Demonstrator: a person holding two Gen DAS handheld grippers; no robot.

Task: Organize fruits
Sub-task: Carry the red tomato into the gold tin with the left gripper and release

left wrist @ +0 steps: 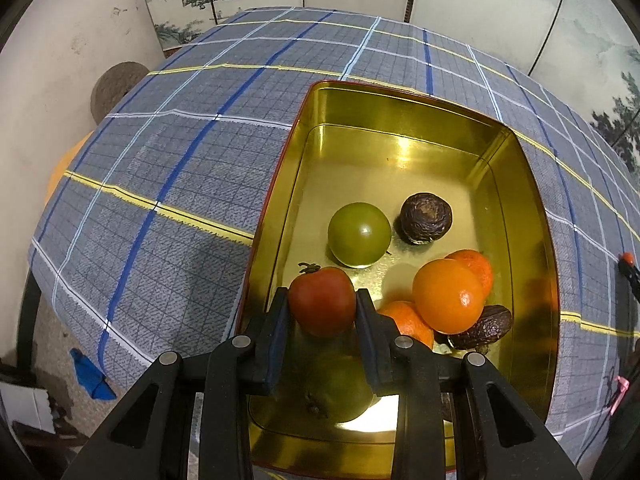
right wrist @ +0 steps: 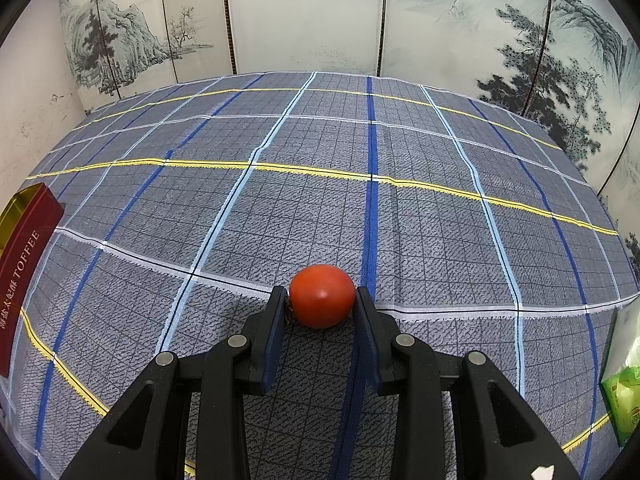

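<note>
Tomatoes, two of them: left gripper [left wrist: 322, 300] is clamped on a dull red one [left wrist: 322, 301] w/ dried stalk, held over the near end of the tin [left wrist: 532, 216]. Right gripper [right wrist: 322, 296] pinches a glossier red tomato [right wrist: 322, 295] above the cloth [right wrist: 280, 208]. Tin is gold inside, smooth, w/ rounded corners, holding a green fruit [left wrist: 359, 234], oranges [left wrist: 448, 296] and wrinkled dark fruits [left wrist: 426, 218], prob. passionfruit. Far half of the tin is bare. Plaid cloth lies open up to the screen [right wrist: 304, 12].
</note>
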